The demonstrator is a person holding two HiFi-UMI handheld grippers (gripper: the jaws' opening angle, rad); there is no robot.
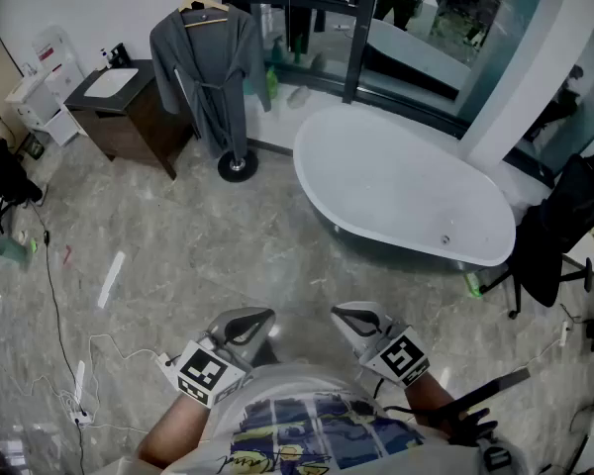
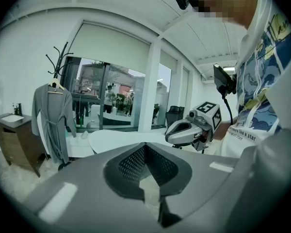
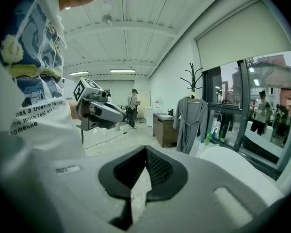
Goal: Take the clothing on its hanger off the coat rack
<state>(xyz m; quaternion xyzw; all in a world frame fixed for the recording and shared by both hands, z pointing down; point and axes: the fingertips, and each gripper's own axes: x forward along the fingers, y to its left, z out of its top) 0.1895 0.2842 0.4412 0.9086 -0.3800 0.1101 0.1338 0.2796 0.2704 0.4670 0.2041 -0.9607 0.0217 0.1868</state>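
A grey robe (image 1: 203, 67) hangs on a wooden hanger (image 1: 202, 6) on a black coat rack (image 1: 237, 166) at the far left of the room. The robe (image 2: 53, 118) shows at the left of the left gripper view, and the robe (image 3: 189, 123) is right of centre in the right gripper view. Both grippers are held close to my body, far from the rack. My left gripper (image 1: 246, 327) is shut with nothing in it, its tips (image 2: 145, 145) meeting. My right gripper (image 1: 361, 320) is shut and empty too, tips (image 3: 146, 149) together.
A white bathtub (image 1: 406, 191) fills the middle right of the floor, just right of the rack. A dark vanity cabinet (image 1: 129, 117) stands left of the robe. Cables (image 1: 59, 305) trail over the floor at left. A black office chair (image 1: 554, 236) is at the right.
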